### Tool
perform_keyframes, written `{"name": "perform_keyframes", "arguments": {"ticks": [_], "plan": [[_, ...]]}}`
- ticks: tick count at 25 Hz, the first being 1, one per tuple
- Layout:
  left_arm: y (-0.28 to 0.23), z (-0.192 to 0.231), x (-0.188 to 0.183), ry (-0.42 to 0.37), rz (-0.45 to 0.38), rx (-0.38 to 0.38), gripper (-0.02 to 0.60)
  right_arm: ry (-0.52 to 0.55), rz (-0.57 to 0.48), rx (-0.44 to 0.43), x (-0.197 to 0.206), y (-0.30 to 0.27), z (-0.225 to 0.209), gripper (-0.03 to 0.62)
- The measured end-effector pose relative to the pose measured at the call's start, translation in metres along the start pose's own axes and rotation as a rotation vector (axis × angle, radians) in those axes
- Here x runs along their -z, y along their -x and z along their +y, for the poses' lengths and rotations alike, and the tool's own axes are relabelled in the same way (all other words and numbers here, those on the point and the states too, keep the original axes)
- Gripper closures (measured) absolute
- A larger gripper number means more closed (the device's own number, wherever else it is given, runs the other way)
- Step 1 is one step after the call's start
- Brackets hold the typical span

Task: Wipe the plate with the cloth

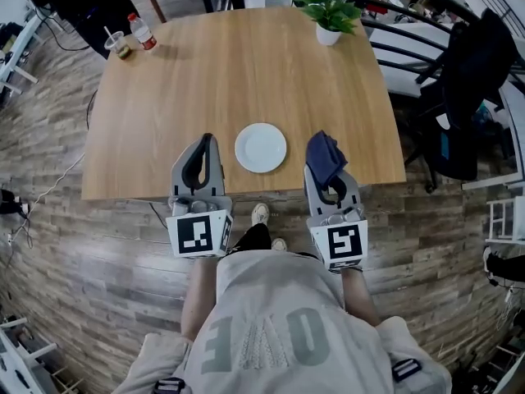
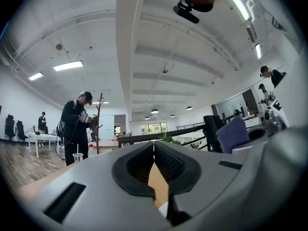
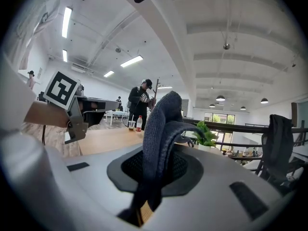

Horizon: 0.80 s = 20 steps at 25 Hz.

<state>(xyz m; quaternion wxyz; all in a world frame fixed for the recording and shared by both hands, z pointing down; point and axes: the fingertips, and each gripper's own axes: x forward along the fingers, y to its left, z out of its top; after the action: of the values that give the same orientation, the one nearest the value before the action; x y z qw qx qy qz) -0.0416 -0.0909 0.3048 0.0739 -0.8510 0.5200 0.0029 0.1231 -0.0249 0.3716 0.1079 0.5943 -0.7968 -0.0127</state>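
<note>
A round white plate (image 1: 261,148) lies near the front edge of the wooden table (image 1: 246,72), between my two grippers. My left gripper (image 1: 205,144) sits just left of the plate, shut with nothing between its jaws; in the left gripper view (image 2: 154,150) the pads meet. To the plate's right, my right gripper (image 1: 327,171) is shut on a dark blue cloth (image 1: 324,158). In the right gripper view the cloth (image 3: 161,129) stands bunched up out of the jaws (image 3: 153,172) and hides the tips.
A potted plant (image 1: 328,11) stands at the table's far right. At the far left corner are a plastic cup (image 1: 120,46) and a bottle (image 1: 143,31). A chair with a dark jacket (image 1: 472,97) is right of the table. A person stands beyond the far left corner.
</note>
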Motion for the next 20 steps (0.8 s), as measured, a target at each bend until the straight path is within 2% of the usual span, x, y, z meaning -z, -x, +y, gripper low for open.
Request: {"name": "perform_keyframes", "arguments": {"ticks": [7,13,20], "plan": [[-0.056,0.035,0.014,0.035,0.022,0.039,0.574,0.052,0.005,-0.017,-0.027,-0.071,-0.006,0.537],[-0.091,0.058,0.027,0.059,0.012,0.096,0.574,0.006,0.026,0.017,-0.028,-0.108,-0.010,0.537],[-0.116,0.065,0.039,0.032,0.071,0.032,0.574,-0.008,0.053,-0.042,-0.017,-0.132,-0.024,0.537]]}}
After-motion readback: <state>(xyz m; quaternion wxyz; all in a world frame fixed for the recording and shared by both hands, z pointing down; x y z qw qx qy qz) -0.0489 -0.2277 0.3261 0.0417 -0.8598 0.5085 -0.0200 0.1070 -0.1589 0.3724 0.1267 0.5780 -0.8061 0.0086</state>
